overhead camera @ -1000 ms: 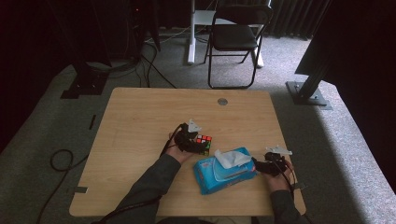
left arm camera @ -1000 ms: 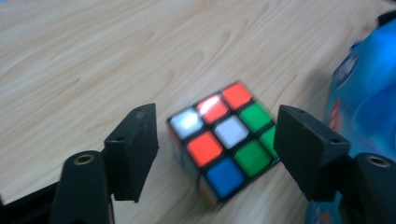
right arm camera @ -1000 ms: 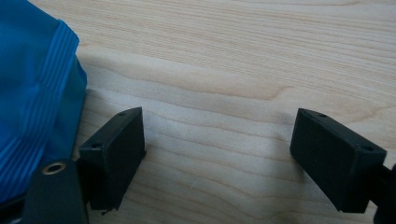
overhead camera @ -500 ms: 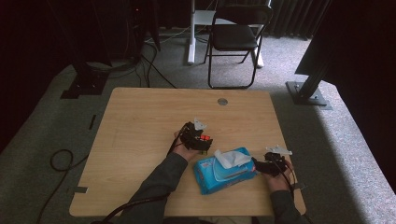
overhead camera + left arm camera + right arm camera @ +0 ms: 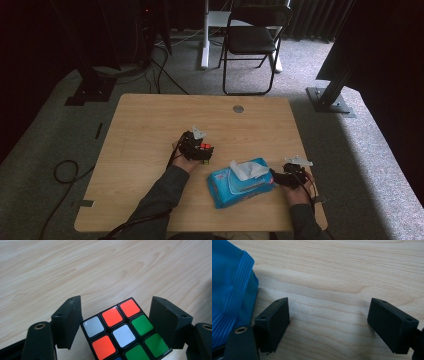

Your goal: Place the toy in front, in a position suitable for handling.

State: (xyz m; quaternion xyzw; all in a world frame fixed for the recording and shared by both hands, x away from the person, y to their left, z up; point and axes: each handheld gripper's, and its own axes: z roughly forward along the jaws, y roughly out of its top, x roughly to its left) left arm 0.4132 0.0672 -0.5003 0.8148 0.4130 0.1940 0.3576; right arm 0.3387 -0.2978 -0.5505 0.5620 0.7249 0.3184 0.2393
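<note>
cube [image 5: 122, 335] sits between left claw [image 5: 120, 322]; right claw [image 5: 334, 325] wide, empty; wipes pack [image 5: 239, 182] dispensing 1.

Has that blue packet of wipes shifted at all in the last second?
No. The wipes packet sits in the same spot relative to the table's near edge.

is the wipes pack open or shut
Open: a white wipe sticks up out of the top of the blue wipes pack.
</note>
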